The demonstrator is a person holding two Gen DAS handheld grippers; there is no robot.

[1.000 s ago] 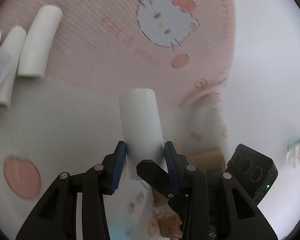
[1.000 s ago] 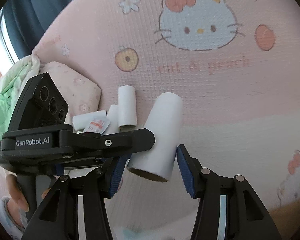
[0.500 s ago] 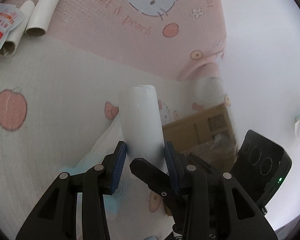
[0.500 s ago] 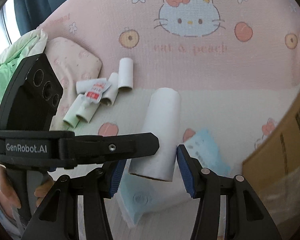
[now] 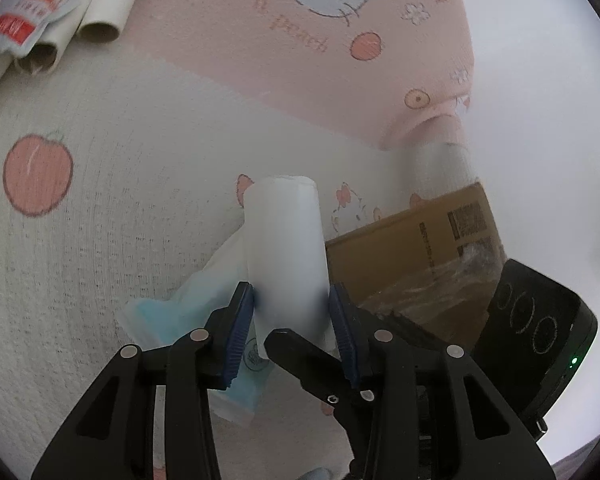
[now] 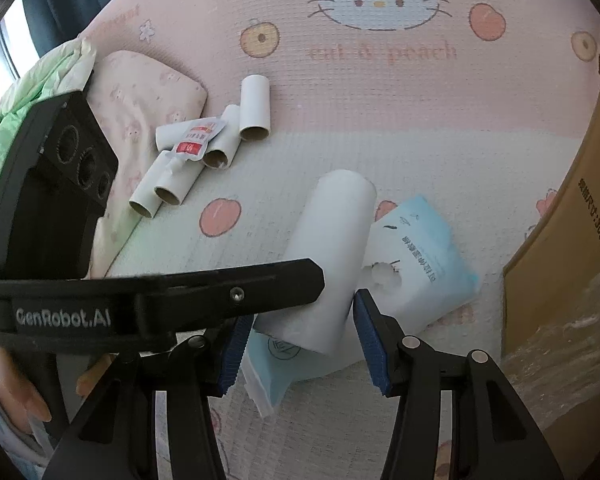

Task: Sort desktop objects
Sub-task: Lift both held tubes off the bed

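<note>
Both grippers have carried the white paper tube (image 5: 286, 248) from the pink mat to above a pale blue tissue pack (image 6: 424, 264).
My left gripper (image 5: 291, 312) and right gripper (image 6: 300, 344), each half-spread, clamp it; only the right view shows the cardboard tubes (image 6: 204, 148).

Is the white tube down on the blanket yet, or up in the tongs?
Up in the tongs: the white tube sits between both tongs' pads, above the blue packet.
</note>
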